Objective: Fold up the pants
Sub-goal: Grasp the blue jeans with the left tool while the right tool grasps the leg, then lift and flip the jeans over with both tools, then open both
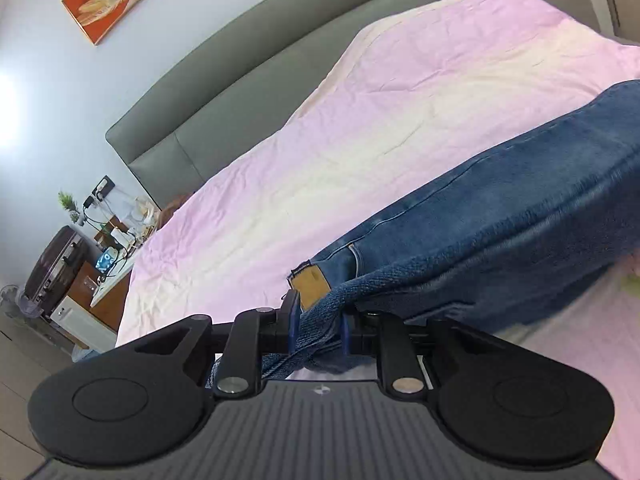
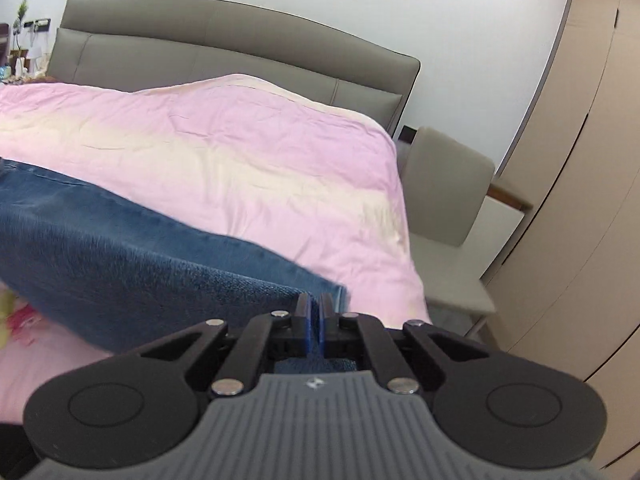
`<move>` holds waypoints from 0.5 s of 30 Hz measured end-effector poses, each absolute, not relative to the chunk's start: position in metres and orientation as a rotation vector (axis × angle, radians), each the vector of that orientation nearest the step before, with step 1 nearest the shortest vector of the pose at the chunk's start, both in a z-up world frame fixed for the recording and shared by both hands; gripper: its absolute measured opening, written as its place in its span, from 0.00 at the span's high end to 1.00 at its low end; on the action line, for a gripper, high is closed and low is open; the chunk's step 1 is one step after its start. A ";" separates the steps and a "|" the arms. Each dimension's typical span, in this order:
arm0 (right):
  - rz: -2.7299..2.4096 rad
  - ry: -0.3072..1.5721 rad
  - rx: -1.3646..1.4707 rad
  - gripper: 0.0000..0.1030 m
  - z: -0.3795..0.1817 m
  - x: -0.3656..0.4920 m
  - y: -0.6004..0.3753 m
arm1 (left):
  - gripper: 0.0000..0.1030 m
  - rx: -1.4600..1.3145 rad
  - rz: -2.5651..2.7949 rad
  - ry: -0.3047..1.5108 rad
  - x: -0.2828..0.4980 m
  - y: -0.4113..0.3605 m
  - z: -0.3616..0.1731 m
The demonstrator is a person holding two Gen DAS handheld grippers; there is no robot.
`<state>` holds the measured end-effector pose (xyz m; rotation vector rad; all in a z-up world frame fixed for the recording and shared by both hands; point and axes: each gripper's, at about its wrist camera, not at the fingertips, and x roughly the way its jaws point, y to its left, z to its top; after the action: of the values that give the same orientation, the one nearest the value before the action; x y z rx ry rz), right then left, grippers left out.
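Left tongs: matte black housing, two round flat lobes with a recessed disc in each, at 8 and 4 o'clock of the frame. Ribbed grey plate between the lobes, small white emblem at its top edge. Two black link bars run up to the fingers, each pinned by a silver round-head screw. Fingers black with blue pads.

Right tongs: same build. Black lobes, ribbed grey centre plate with white emblem, silver screws at both ends of the link bars, blue-padded fingers at 12 o'clock of the housing.
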<state>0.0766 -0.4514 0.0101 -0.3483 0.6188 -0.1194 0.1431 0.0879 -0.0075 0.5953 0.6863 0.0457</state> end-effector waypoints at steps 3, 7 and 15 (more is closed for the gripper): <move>-0.145 0.650 -0.389 1.00 -0.008 0.123 -0.451 | 0.78 0.603 0.056 0.691 0.170 0.079 -0.012; -0.168 0.670 -0.414 1.00 -0.024 0.178 -0.458 | 0.78 0.628 0.074 0.687 0.204 0.074 -0.017; -0.154 0.751 -0.498 1.00 -0.068 0.283 -0.459 | 0.78 0.673 0.098 0.799 0.294 0.060 -0.064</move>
<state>0.2829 -0.4585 -0.0680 -0.4975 0.7509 -0.1535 0.2936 0.0603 -0.0636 0.6729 0.7989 0.0983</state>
